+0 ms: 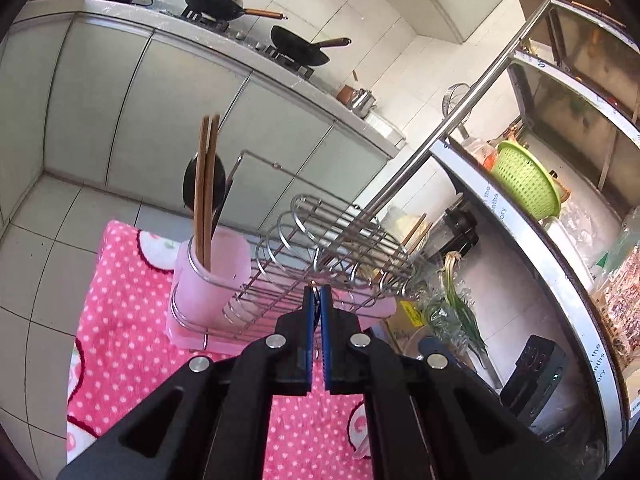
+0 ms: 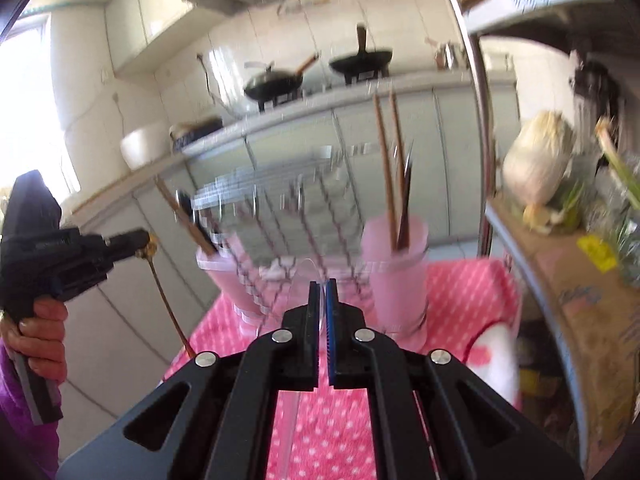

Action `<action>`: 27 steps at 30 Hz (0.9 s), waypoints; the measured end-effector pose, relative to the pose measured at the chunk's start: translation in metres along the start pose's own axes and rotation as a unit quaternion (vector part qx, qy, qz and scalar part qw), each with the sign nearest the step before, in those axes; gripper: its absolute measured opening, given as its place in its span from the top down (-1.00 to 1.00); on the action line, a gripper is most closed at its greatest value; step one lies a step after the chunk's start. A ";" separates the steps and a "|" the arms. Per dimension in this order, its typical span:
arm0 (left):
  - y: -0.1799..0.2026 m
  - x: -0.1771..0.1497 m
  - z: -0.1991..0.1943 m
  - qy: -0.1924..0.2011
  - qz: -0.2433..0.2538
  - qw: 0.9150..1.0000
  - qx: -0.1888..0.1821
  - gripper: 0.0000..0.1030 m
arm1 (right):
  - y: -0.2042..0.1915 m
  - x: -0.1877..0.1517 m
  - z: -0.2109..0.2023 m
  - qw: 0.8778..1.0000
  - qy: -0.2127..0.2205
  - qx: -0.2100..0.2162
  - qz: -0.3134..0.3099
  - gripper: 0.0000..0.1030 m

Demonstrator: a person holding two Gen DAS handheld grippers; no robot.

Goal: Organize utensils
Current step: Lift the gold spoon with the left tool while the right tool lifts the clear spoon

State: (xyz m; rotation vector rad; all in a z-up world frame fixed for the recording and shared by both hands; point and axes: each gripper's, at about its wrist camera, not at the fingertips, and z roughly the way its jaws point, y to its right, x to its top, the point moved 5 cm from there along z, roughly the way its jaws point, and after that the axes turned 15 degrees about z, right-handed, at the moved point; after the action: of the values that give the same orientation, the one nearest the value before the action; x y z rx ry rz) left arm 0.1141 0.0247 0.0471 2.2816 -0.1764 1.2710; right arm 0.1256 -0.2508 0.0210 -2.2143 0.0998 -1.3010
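Pink polka-dot cloth (image 1: 120, 320) covers the work surface, its far and left edges dropping to pale floor tiles; grey cabinet doors run beyond, with two black woks on the stove above. Close on the right a curved steel shelf unit (image 1: 532, 236) crowds the cloth's edge, leaving little room on that side.

On the cloth stands a chrome wire dish rack (image 1: 320, 248) with a pink plastic cup at each end. The cup in the left wrist view (image 1: 212, 276) holds two brown wooden chopsticks (image 1: 206, 188) upright, tips down, leaning slightly, with a black spoon behind them.

The left gripper (image 1: 317, 300) has its jaws almost together, pinched on something thin at the rack's near edge; from the right wrist view it (image 2: 148, 246) grips a slender gold-coloured utensil (image 2: 168, 300), its long axis sloping down and to the right towards the cloth.

The right gripper (image 2: 323, 292) has its blue-padded jaws drawn close, clamped on a thin clear piece I cannot identify. That view is motion-blurred.
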 end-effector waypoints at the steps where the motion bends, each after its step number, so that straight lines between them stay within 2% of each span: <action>1: 0.002 0.006 -0.002 0.007 0.002 1.000 -0.001 0.95 | -0.001 0.012 -0.008 1.000 0.020 0.001 -0.001 0.94; 8: 0.011 0.060 -0.022 0.071 0.020 0.997 0.000 0.95 | -0.005 0.082 -0.040 0.989 0.144 -0.010 -0.018 0.94; 13: 0.014 0.091 -0.030 0.103 0.035 0.994 -0.002 0.95 | 0.001 0.113 -0.032 0.982 0.184 -0.024 -0.028 0.94; 19: 0.010 0.110 -0.029 0.124 0.048 0.991 0.006 0.95 | 0.004 0.126 -0.001 0.975 0.211 -0.044 -0.049 0.94; 24: -0.002 0.113 -0.021 0.129 0.044 0.991 0.013 0.95 | 0.003 0.118 0.018 0.966 0.235 -0.073 -0.084 0.94; 27: -0.009 0.110 -0.011 0.123 0.045 0.991 0.017 0.95 | 0.008 0.112 0.025 0.964 0.242 -0.072 -0.089 0.94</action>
State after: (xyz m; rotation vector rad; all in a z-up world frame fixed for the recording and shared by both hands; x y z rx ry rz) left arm 0.1698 0.0520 0.1389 2.1421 -0.1718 1.6010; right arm 0.2069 -0.2837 0.0952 -2.0079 0.1879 -1.9716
